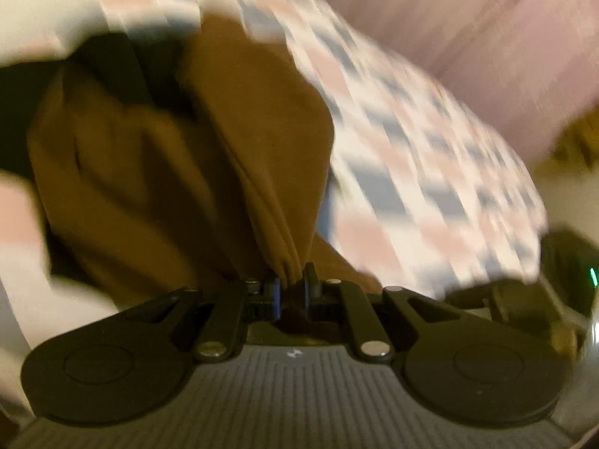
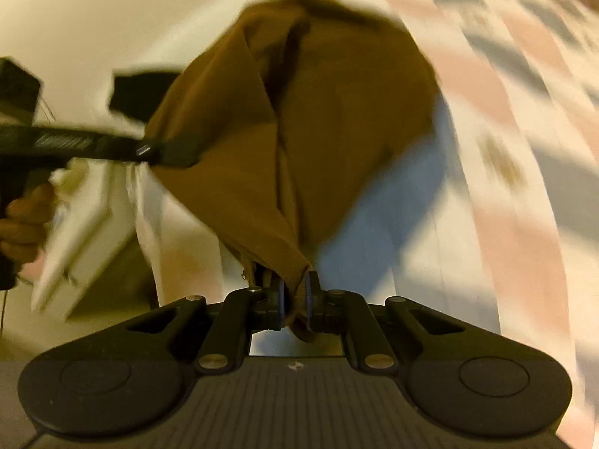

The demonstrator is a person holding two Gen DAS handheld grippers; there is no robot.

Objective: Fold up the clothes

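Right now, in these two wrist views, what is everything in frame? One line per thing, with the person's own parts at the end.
brown garment: one, brown, lifted and bunched between the two grippers, pinched at two points.
checked cloth: one, white with pink and grey-blue squares, spread beneath and behind the garment; blurred.
pale blue patch: one, light blue, just right of the garment in the right wrist view; too blurred to identify.
pink surface: one, pale pink, upper right of the left wrist view; unclear what it is.
left gripper: one, black, shut on a fold of the garment.
right gripper: one, black, shut on another fold.
hand: one, at the left edge of the right wrist view, holding the left gripper's handle.
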